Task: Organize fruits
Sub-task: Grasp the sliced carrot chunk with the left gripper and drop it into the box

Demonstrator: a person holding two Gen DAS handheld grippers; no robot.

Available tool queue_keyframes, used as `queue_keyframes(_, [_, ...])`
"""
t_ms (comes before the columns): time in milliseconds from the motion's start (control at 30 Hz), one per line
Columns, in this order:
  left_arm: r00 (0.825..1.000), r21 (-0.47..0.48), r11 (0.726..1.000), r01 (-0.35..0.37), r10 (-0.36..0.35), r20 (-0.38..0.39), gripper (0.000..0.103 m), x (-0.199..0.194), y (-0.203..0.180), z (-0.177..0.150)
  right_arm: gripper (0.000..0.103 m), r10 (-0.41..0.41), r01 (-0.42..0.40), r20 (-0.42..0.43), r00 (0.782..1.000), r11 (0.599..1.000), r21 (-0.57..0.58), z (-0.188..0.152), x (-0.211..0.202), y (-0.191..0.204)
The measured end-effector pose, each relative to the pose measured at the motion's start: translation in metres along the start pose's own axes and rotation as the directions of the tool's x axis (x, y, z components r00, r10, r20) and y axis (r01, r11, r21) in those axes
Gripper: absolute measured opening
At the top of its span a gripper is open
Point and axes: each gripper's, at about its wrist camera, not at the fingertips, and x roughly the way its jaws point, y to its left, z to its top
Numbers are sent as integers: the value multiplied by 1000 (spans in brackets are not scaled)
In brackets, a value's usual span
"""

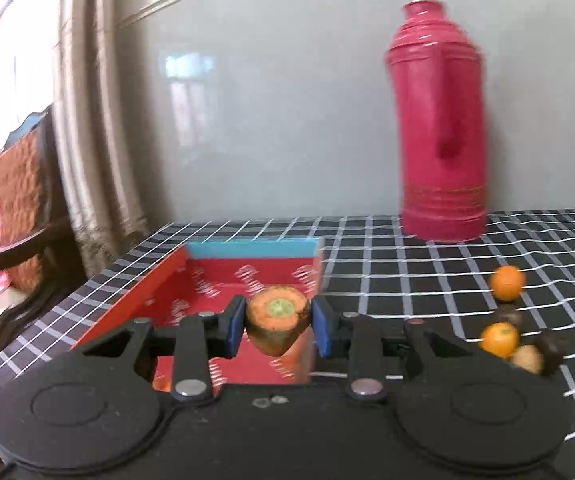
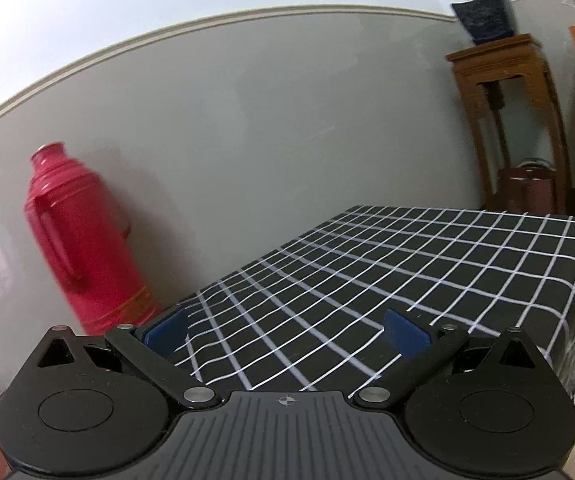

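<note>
Checked cloth covers the counter (image 1: 407, 264), with a grey wall behind.

Our left gripper (image 1: 277, 326) has its fingers (image 1: 234, 326) clenched on a carrot stub (image 1: 277, 320), cut face toward the camera, held above the open red box (image 1: 215, 284), which we judge to be the drop-off spot. To the right, the oranges (image 1: 506, 282) and dark fruits (image 1: 549, 350) wait on the cloth, near a red thermos (image 1: 441, 128). Our right gripper (image 2: 287, 334) hangs spread and empty above bare cloth, likely kept clear of the left's work.
</note>
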Motion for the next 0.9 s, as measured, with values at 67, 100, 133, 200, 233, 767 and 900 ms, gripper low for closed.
queue_keyframes(67, [999,-22,1000,-18,17,-38,26,7,10,1,103,15,-16,-12,1000,1000,-14,-5,2,9])
queue_keyframes(100, [998,-33,999,-25,23,-57,26,11,14,1,103,24,-25,-18,1000,999,-21,-7,3,13])
queue_keyframes(133, [997,-39,999,-29,26,-78,26,15,18,1,103,32,-32,-22,999,999,-29,-9,3,16])
queue_keyframes(200, [992,-52,998,-36,29,-121,26,22,24,0,103,47,-49,-35,998,998,-45,-14,5,23])
queue_keyframes(233, [990,-55,998,-41,33,-135,26,23,25,0,103,54,-56,-41,998,997,-53,-16,6,25])
queue_keyframes(767, [979,-129,988,-87,61,-196,36,28,45,-2,103,61,-67,-57,996,992,-108,-26,11,39])
queue_keyframes(900, [980,-146,984,-102,75,-185,52,25,50,-1,103,58,-65,-66,996,992,-111,-26,12,37])
